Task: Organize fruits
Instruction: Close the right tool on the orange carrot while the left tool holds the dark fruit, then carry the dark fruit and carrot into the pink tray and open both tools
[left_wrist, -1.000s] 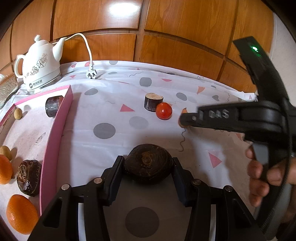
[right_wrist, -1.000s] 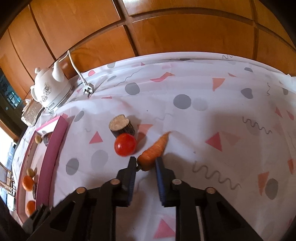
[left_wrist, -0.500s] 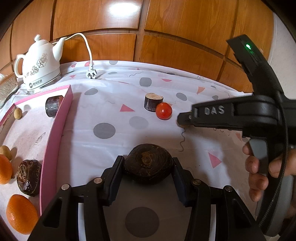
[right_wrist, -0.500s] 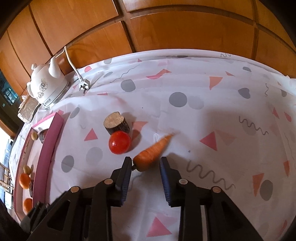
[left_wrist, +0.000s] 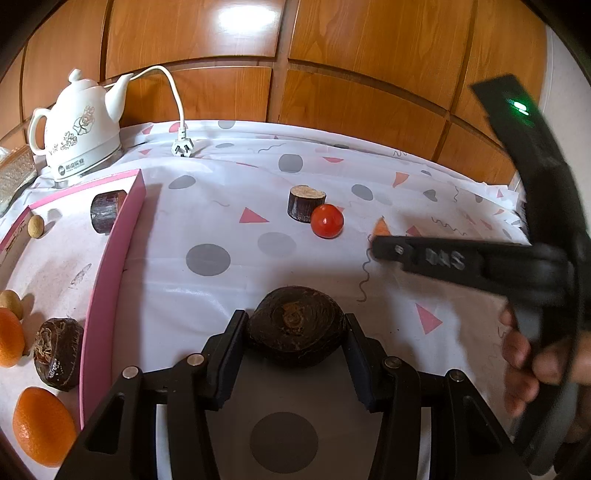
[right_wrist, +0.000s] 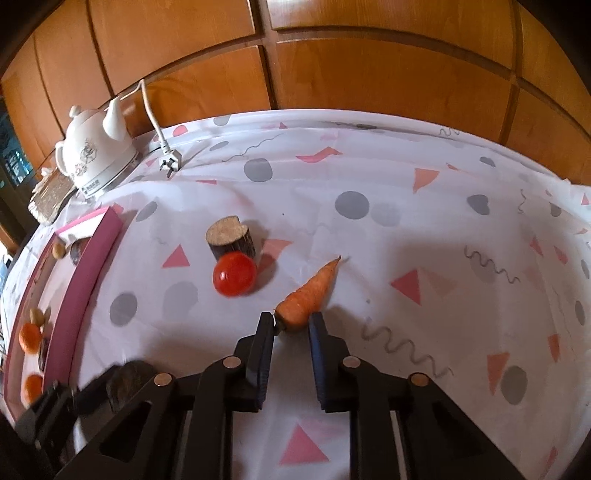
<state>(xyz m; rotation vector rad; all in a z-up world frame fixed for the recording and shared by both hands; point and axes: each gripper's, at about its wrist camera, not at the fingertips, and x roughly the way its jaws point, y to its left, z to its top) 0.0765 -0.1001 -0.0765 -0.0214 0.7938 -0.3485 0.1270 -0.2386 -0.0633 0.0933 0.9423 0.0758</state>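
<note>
Carrot (right_wrist: 308, 295) gripped by right tool (right_wrist: 291, 326) (thick end)

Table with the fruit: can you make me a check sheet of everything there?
Surface: white patterned tablecloth, lightly creased.
Job's things: tomato, cut dark stub and carrot on the cloth; oranges in pink tray.
Clutter: white kettle.
Grippers: left gripper shut on dark round fruit; right gripper jaws have just been closing, carrot's thick end between them.
Cables: kettle cord, its plug lying loose on the cloth.
Surroundings: wooden wall panels.
</note>
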